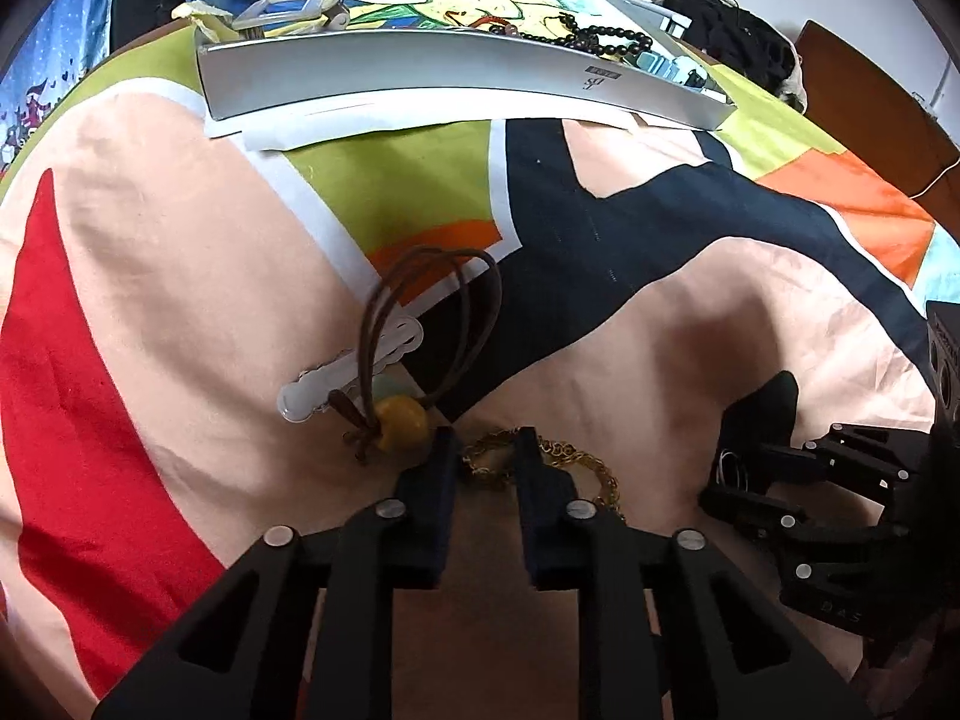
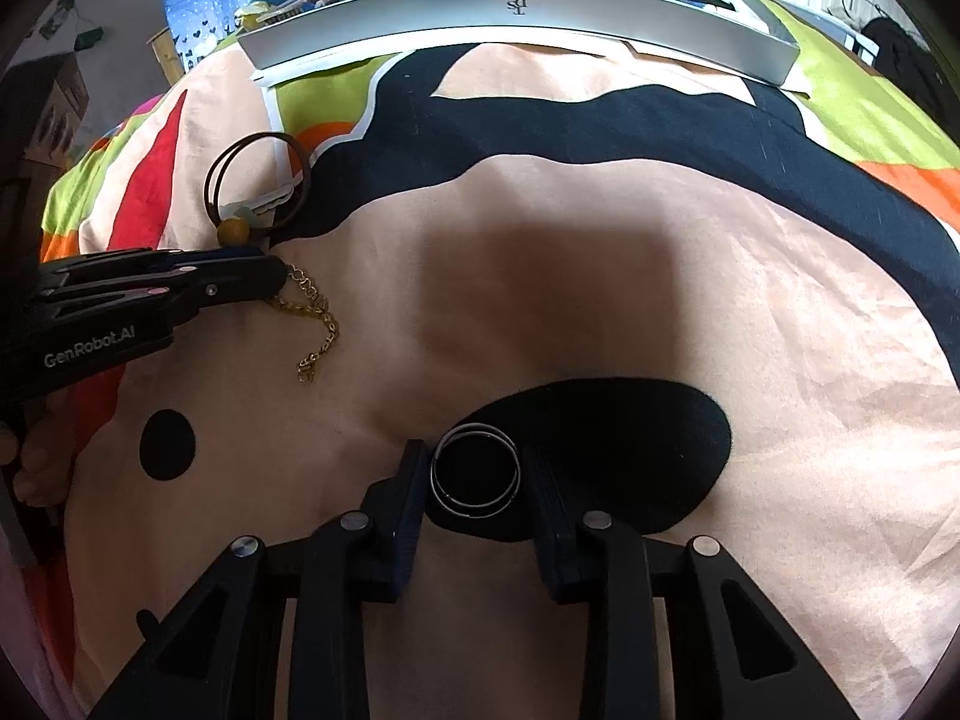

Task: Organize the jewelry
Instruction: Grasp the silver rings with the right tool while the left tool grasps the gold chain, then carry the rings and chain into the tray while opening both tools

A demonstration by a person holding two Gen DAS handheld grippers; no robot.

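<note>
A gold chain (image 1: 561,453) lies on the patterned bedsheet. My left gripper (image 1: 486,441) stands open with one end of the chain between its fingers; in the right wrist view this gripper (image 2: 279,276) comes in from the left over the chain (image 2: 312,312). Two thin silver rings (image 2: 477,474) rest on a black patch of the sheet, and my right gripper (image 2: 474,462) is open, its fingers close on either side of them. A brown cord necklace with a yellow bead (image 1: 402,420) lies over a white hair clip (image 1: 348,372), just left of the left gripper.
A silver tray (image 1: 450,78) stands at the far side of the bed, holding a black bead bracelet (image 1: 588,36) and other small items. My right gripper (image 1: 720,477) is at the right edge of the left wrist view. A hand (image 2: 36,468) grips the left tool.
</note>
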